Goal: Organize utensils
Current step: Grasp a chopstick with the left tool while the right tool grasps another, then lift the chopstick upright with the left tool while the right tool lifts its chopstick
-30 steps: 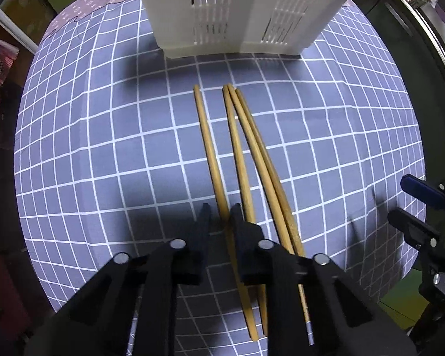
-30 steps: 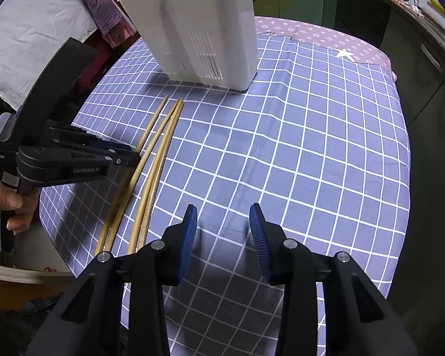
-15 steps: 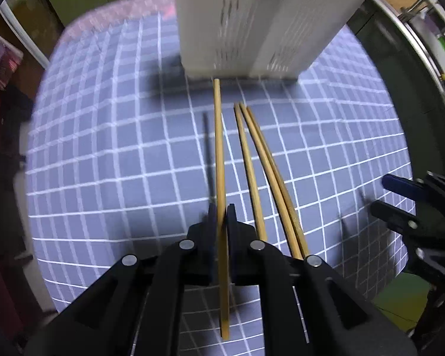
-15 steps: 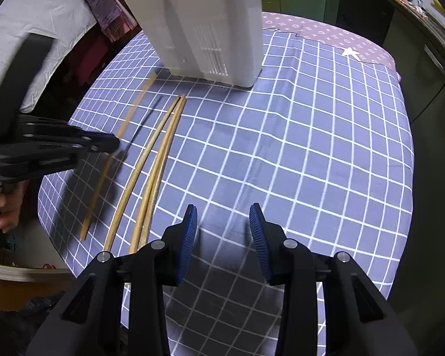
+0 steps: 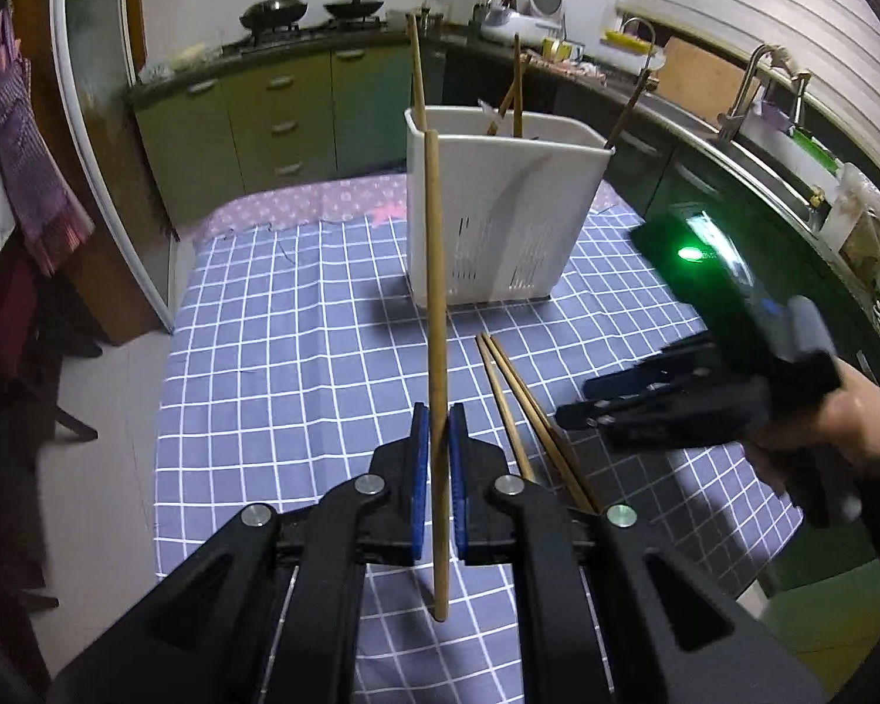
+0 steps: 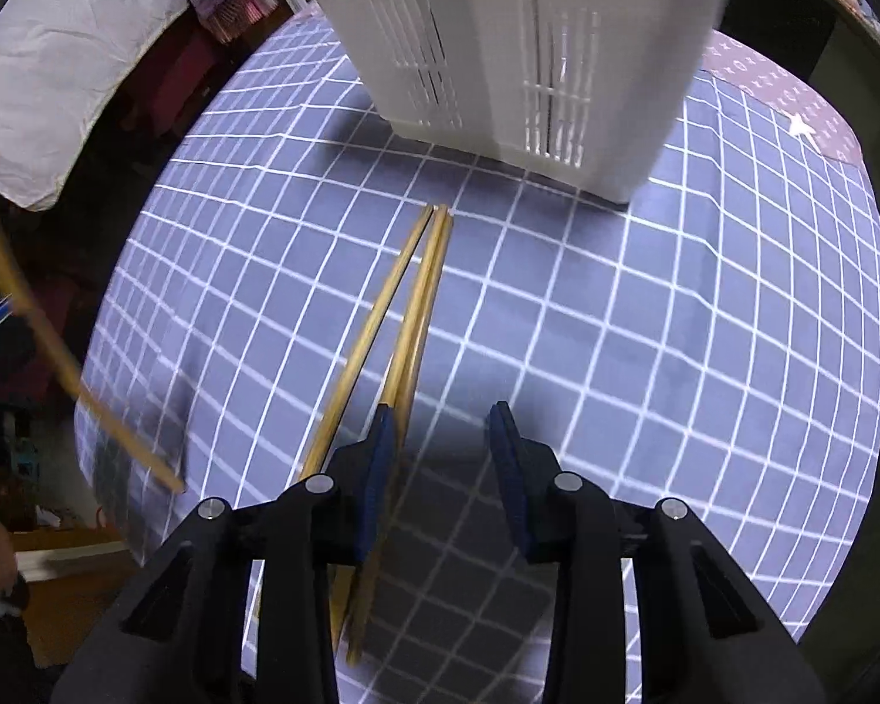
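Lifted off the cloth, slim tan wooden chopstick point(image 5: 436, 317) clamped in left claw point(image 5: 438, 440), right claw point(image 6: 440, 428) closing, empty.

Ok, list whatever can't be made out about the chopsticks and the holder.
- Loose chopsticks: near ends hidden under the right gripper, right wrist view.
- White holder: top cut off by the frame, right wrist view.
- Held chopstick: blurred at the left edge, right wrist view.
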Action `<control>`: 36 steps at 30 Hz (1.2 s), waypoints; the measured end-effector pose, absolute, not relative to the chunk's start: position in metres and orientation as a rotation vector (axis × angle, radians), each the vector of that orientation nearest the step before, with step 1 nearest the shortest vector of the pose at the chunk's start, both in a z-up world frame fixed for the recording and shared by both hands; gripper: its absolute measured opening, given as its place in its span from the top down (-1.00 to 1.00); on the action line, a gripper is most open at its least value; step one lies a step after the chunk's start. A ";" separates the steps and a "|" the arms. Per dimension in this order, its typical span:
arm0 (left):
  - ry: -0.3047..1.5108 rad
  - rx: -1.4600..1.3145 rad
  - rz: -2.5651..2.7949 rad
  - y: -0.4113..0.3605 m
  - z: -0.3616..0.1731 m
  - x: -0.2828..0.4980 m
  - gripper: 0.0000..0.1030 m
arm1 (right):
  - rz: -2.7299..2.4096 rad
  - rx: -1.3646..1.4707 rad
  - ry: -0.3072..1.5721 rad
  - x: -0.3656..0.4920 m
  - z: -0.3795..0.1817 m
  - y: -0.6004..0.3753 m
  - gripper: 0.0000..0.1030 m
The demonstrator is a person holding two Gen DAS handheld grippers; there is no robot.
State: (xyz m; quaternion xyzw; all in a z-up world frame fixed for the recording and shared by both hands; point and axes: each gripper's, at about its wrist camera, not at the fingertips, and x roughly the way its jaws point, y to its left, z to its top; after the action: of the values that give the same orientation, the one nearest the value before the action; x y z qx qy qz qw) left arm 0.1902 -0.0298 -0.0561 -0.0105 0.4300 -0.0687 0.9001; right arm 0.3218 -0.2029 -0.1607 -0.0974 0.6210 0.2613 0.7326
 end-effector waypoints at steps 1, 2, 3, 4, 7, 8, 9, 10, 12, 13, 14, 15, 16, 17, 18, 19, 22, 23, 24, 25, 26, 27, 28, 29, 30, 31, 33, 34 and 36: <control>0.886 -0.021 -0.144 -0.029 -0.056 0.188 0.86 | 0.564 -0.220 1.369 0.324 -0.163 -0.200 0.34; 0.878 -0.015 -0.145 -0.028 -0.054 0.186 0.87 | 0.558 -0.224 1.371 0.326 -0.164 -0.199 0.34; 0.872 -0.008 -0.147 -0.028 -0.053 0.184 0.87 | 0.555 -0.226 1.375 0.328 -0.165 -0.198 0.34; 0.866 0.000 -0.149 -0.027 -0.051 0.182 0.87 | 0.553 -0.227 1.380 0.330 -0.167 -0.197 0.34; 0.862 0.006 -0.158 -0.026 -0.051 0.179 0.87 | 0.549 -0.239 1.383 0.328 -0.170 -0.191 0.34; 0.861 0.005 -0.158 -0.026 -0.053 0.180 0.87 | 0.545 -0.247 1.383 0.329 -0.170 -0.190 0.34; 0.861 0.004 -0.158 -0.026 -0.054 0.180 0.87 | 0.537 -0.259 1.378 0.329 -0.170 -0.189 0.34; 0.861 0.006 -0.159 -0.026 -0.056 0.180 0.86 | 0.531 -0.272 1.375 0.329 -0.169 -0.188 0.34; 0.859 0.011 -0.158 -0.025 -0.057 0.179 0.86 | 0.518 -0.297 1.385 0.328 -0.170 -0.189 0.34; 0.858 0.015 -0.157 -0.025 -0.057 0.179 0.86 | 0.513 -0.302 1.385 0.327 -0.170 -0.190 0.34; 0.858 0.016 -0.156 -0.025 -0.058 0.180 0.86 | 0.492 -0.316 1.379 0.327 -0.169 -0.193 0.34; 0.859 0.015 -0.156 -0.025 -0.058 0.181 0.86 | 0.487 -0.316 1.375 0.326 -0.168 -0.193 0.34; 0.859 0.015 -0.157 -0.025 -0.058 0.181 0.86 | 0.489 -0.306 1.378 0.326 -0.168 -0.195 0.34; 0.858 0.017 -0.156 -0.025 -0.059 0.181 0.86 | 0.493 -0.301 1.382 0.326 -0.168 -0.195 0.34; 0.858 0.017 -0.156 -0.025 -0.058 0.181 0.86 | 0.501 -0.296 1.390 0.325 -0.169 -0.194 0.34; 0.859 0.021 -0.156 -0.025 -0.059 0.180 0.86 | 0.508 -0.293 1.395 0.324 -0.171 -0.193 0.34; 0.860 0.027 -0.157 -0.026 -0.059 0.181 0.86 | 0.511 -0.301 1.400 0.324 -0.172 -0.190 0.34; 0.861 0.027 -0.157 -0.025 -0.059 0.180 0.86 | 0.510 -0.306 1.401 0.324 -0.172 -0.188 0.35; 0.861 0.027 -0.158 -0.025 -0.059 0.180 0.86 | 0.508 -0.309 1.402 0.324 -0.172 -0.186 0.38; 0.861 0.028 -0.159 -0.026 -0.059 0.180 0.86 | 0.501 -0.324 1.398 0.323 -0.173 -0.183 0.42; 0.861 0.032 -0.161 -0.026 -0.059 0.180 0.86 | 0.494 -0.340 1.392 0.321 -0.173 -0.180 0.50; 0.860 0.035 -0.161 -0.026 -0.059 0.180 0.86 | 0.481 -0.367 1.382 0.319 -0.174 -0.176 0.55; 0.860 0.036 -0.162 -0.027 -0.059 0.180 0.86 | 0.477 -0.382 1.378 0.317 -0.175 -0.170 0.62; 0.859 0.035 -0.165 -0.027 -0.059 0.180 0.86 | 0.480 -0.383 1.380 0.316 -0.175 -0.167 0.69; 0.858 0.035 -0.166 -0.027 -0.059 0.180 0.86 | 0.481 -0.396 1.380 0.315 -0.175 -0.165 0.73; 0.857 0.035 -0.167 -0.028 -0.059 0.179 0.86 | 0.480 -0.402 1.380 0.314 -0.175 -0.163 0.78; 0.854 0.032 -0.171 -0.027 -0.059 0.179 0.86 | 0.485 -0.408 1.373 0.312 -0.175 -0.161 0.84; 0.852 0.032 -0.172 -0.027 -0.059 0.178 0.86 | 0.488 -0.410 1.366 0.310 -0.174 -0.161 0.86; 0.847 0.031 -0.173 -0.026 -0.058 0.177 0.86 | 0.501 -0.393 1.348 0.307 -0.170 -0.161 0.87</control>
State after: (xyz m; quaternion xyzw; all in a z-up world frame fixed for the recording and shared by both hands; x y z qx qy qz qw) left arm 0.1770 -0.0260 -0.0583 0.0152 0.4103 -0.0838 0.9080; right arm 0.3073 -0.1607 -0.1702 -0.1788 0.6134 0.2277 0.7348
